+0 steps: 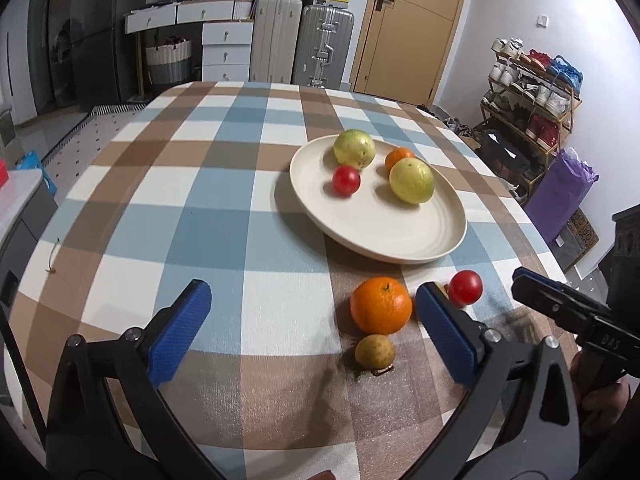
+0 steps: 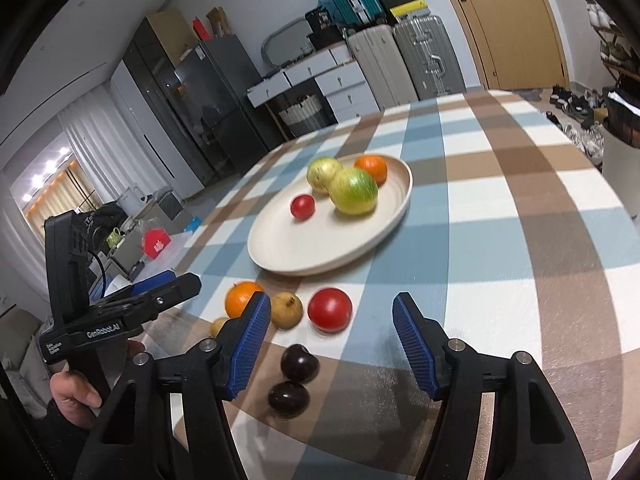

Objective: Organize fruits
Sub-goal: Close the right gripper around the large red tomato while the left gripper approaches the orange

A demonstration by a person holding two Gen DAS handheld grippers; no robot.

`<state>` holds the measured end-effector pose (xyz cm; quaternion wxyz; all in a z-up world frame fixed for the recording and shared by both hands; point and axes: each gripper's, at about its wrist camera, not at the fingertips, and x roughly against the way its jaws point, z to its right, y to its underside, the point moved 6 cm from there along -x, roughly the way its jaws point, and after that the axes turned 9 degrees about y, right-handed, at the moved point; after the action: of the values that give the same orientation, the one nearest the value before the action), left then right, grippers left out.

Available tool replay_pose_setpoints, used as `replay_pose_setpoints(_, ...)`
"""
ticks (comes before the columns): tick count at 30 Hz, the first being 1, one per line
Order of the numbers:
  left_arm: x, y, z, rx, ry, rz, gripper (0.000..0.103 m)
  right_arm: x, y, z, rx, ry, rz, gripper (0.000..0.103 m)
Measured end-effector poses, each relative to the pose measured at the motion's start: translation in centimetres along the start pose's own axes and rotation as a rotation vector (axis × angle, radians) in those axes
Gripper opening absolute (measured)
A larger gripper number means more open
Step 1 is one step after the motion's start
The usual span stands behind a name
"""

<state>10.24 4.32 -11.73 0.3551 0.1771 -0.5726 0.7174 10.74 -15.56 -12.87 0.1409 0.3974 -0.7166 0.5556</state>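
The checked tablecloth (image 1: pixel 224 200), in blue, brown and white squares, is seen spread over a round-edged table that fills most of both views. A cream plate (image 1: pixel 400 236) is set toward the 1 o'clock side of the left wrist view; on it two yellow-green fruits (image 1: pixel 412 181), possibly guavas, a small orange (image 1: pixel 398 157) and a small tomato (image 1: pixel 346 180) are gathered.

The left gripper (image 1: pixel 312 332) is held low over the cloth, pitched downward, its jaws spread wide with nothing between the blue pads. A large orange (image 1: pixel 381 305) and a tan round fruit (image 1: pixel 375 352) lie on the cloth just inside its right-hand finger, at 4 o'clock from the plate's centre.

The right gripper (image 2: pixel 332 340) is likewise angled down with jaws parted and nothing clamped. A red tomato (image 2: pixel 330 309) is seen just ahead of the gap, and two dark plums (image 2: pixel 299 362) lie touching each other between the fingers. A second tan fruit (image 2: pixel 287 310) rests beside the left-hand pad.

A hand (image 2: pixel 74 394) is seen at 8 o'clock gripping the other tool's handle. Suitcases (image 1: pixel 326 46), a wooden door (image 1: pixel 416 20) and a shoe rack (image 1: pixel 532 92) are lined along the far wall.
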Motion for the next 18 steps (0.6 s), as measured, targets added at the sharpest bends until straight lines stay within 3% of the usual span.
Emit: replay_pose_setpoints(18,-0.7,0.8,-1.5,0.076,0.036,-0.016,0.102,-3.1,-0.2,0.1,0.002,0.024,-0.087,0.067)
